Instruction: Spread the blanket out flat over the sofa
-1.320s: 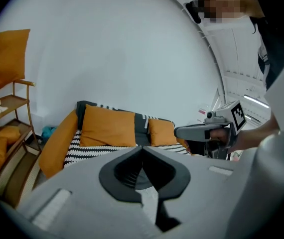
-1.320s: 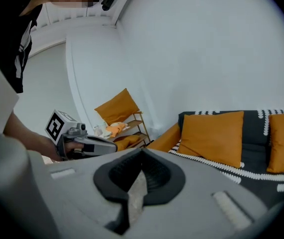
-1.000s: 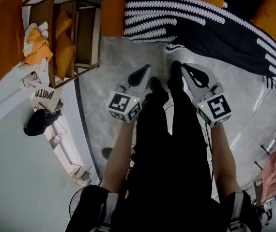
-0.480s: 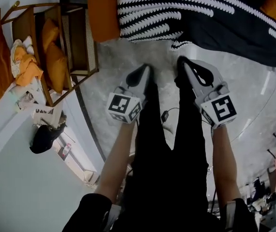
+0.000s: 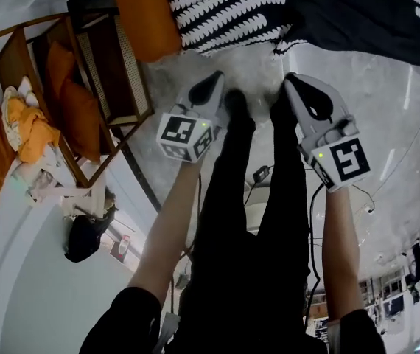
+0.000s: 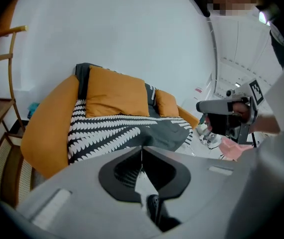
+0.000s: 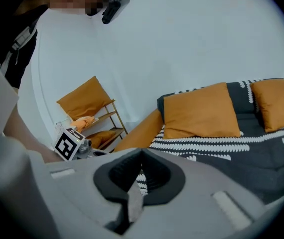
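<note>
You are standing in front of the sofa (image 5: 145,17) with both tools held out low ahead of you, each slanting downward above the pale marble floor (image 5: 387,124). The left gripper (image 5: 211,85) is closed up. In its own view the two grey jaws are meeting at their tips, with nothing caught between them. The right gripper (image 5: 300,88) is showing the same: jaws pressed tip to tip, empty. Neither one is touching the blanket (image 5: 291,9).

The blanket, black with rows of white leaf-like marks, is lying across the sofa seat at the far side of the scene, well beyond both sets of tips. It is sitting rumpled rather than flat — one dark part is folding over the patterned part, and an edge is hanging down over the front of the seat toward the floor. Behind it two orange cushions (image 6: 114,94) are leaning against the dark backrest, and the orange sofa arm (image 6: 47,128) is bulging out at the left end.

Your black-trousered legs (image 5: 258,220) are filling the space between the two grippers, your shoes (image 5: 237,103) pointing at the sofa. To the left of the sofa a wooden rack (image 5: 125,76) is standing against the white wall, holding an orange pillow (image 5: 77,113) — and, further left, some orange and white cloth (image 5: 27,124). A black cable (image 5: 263,174) is trailing across the floor near your feet.
</note>
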Demonstrator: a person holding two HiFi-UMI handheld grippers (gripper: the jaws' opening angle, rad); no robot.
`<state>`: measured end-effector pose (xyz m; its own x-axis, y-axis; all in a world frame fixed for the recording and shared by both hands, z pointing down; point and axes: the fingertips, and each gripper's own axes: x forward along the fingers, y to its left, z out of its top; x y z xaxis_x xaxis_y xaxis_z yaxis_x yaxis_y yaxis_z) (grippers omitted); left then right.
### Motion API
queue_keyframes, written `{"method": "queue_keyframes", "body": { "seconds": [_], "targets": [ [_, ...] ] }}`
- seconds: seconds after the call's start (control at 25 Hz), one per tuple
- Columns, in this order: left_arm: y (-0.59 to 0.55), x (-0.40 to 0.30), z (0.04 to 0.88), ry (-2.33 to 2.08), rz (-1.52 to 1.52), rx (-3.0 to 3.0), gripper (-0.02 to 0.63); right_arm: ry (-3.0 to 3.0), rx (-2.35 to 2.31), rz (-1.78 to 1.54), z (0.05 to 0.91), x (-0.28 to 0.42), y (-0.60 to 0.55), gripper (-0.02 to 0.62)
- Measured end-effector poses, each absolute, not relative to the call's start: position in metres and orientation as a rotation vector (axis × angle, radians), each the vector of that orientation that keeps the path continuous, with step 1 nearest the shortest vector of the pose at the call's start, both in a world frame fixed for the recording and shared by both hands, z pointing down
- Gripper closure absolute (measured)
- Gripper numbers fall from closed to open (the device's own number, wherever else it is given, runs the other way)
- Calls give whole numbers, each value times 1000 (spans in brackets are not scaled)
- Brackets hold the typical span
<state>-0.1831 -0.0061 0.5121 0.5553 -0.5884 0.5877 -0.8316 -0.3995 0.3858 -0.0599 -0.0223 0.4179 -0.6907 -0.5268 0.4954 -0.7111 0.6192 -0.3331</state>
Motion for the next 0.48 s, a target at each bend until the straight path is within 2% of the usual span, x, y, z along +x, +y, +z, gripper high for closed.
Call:
{"method": "queue_keyframes", "body": {
  "seconds": [0.48],
  "targets": [
    [-3, -207, 643, -1094, 607, 2148, 591, -2471, 998, 763, 494, -76, 6, 593]
  ]
}}
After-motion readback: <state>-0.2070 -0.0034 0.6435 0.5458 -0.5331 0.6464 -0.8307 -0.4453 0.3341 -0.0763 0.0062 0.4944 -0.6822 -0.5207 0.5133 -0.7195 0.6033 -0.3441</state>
